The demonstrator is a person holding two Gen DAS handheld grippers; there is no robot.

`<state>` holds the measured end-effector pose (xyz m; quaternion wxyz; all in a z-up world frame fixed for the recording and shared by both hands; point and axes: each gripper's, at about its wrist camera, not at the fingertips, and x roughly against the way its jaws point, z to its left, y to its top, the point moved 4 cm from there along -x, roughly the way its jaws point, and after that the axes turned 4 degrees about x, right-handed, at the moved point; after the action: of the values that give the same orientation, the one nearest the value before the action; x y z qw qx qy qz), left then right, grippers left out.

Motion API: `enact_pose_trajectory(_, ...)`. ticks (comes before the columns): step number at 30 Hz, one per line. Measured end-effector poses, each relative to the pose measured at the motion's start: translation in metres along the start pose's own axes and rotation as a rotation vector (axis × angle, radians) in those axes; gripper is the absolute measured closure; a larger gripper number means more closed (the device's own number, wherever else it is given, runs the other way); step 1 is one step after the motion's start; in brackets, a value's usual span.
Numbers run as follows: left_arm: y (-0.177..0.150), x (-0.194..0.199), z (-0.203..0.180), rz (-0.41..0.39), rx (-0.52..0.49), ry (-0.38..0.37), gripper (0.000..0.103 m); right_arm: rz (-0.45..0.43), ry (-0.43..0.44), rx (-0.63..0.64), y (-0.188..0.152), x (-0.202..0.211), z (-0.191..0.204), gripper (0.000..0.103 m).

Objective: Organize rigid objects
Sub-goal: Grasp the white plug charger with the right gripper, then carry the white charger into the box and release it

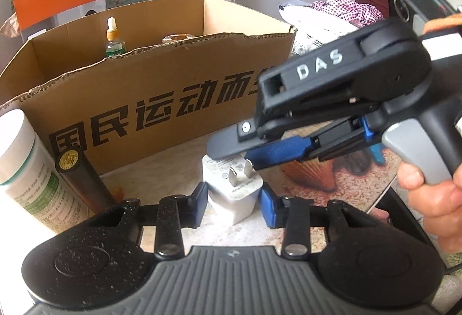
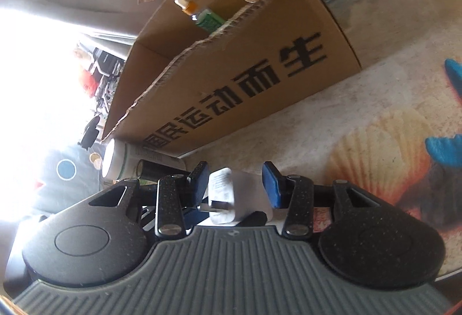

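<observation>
My left gripper (image 1: pixel 234 199) spread, white plug adapter (image 1: pixel 235 193) between fingers, prongs up, gaps either side. My right gripper (image 2: pixel 235 185) also spread around same adapter (image 2: pixel 231 193), tilted sideways. Adapter sits on shell-print table (image 1: pixel 303 185), just before cardboard box (image 1: pixel 173 89). Dropper bottle (image 1: pixel 114 39) inside box. White bottle (image 1: pixel 26 167) and dark tube (image 1: pixel 83 179) at left.

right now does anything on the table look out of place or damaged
Two things. The white charger lies on its side, prongs up, loose on the table outside the cardboard box, between the left claw pads. The box's front top edge is ragged, as if torn off. The dropper bottle inside stands upright.
</observation>
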<state>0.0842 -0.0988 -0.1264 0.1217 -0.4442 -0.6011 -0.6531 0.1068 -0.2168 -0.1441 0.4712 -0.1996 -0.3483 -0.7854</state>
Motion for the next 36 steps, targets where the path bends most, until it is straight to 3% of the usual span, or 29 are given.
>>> enact_pose_trajectory(7, 0.002, -0.002, 0.004, 0.014, 0.01, -0.018, 0.063, 0.012, 0.026, -0.026, -0.003, -0.002, -0.004, 0.064)
enact_pose_trajectory(26, 0.002, -0.014, -0.004, 0.028, 0.026, 0.048, 0.062, 0.004, 0.06, -0.031, -0.01, -0.005, -0.005, 0.064)
enact_pose_trajectory(36, 0.01, 0.006, -0.009, -0.005, 0.024, 0.058, 0.063, -0.028, 0.076, -0.016, -0.011, 0.012, 0.005, 0.065)
